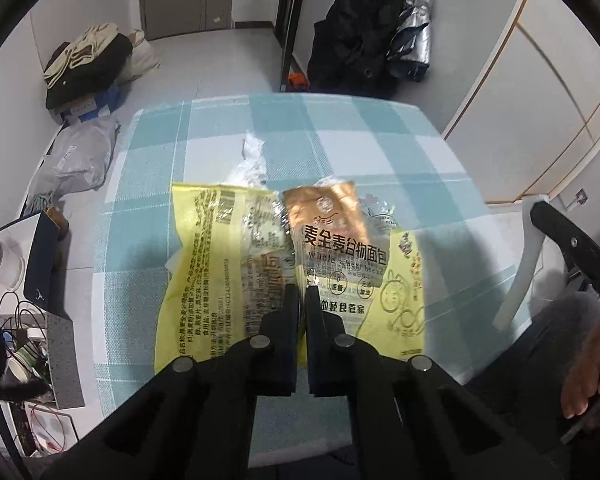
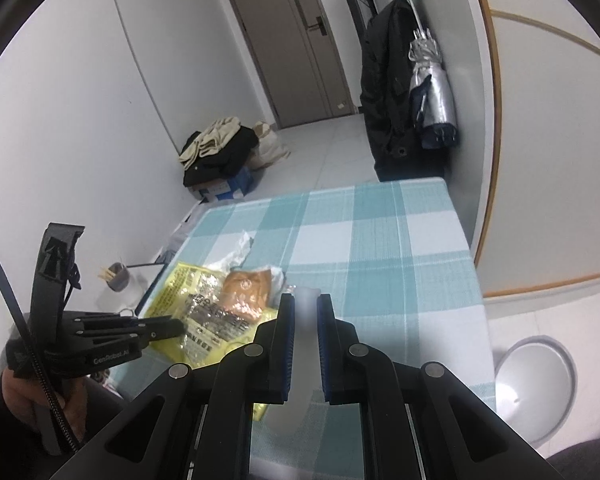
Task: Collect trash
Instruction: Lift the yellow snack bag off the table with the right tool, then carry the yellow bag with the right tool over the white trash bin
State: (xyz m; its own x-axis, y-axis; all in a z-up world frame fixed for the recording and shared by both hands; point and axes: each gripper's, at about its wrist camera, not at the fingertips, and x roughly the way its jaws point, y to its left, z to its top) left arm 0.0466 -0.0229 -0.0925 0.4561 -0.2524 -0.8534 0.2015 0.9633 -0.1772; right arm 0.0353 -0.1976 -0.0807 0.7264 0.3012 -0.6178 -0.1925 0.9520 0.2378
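Observation:
My left gripper (image 1: 302, 294) is shut on the near edge of a yellow bread wrapper (image 1: 220, 264) that has a brown and clear label panel (image 1: 332, 216). The wrapper lies on the checked tablecloth (image 1: 340, 140). It also shows in the right wrist view (image 2: 204, 300), with the left gripper (image 2: 180, 326) at its edge. A crumpled clear plastic scrap (image 1: 252, 160) lies just beyond it. My right gripper (image 2: 303, 300) is shut on a white flat strip (image 2: 300, 344), held above the table's near edge. The strip also shows in the left wrist view (image 1: 520, 264).
A grey round bin (image 2: 536, 384) stands on the floor at the right of the table. Clothes on a box (image 2: 220, 152), bags and a cup of sticks (image 2: 118, 276) sit along the left wall. A black coat and silver umbrella (image 2: 428, 88) hang beyond the table.

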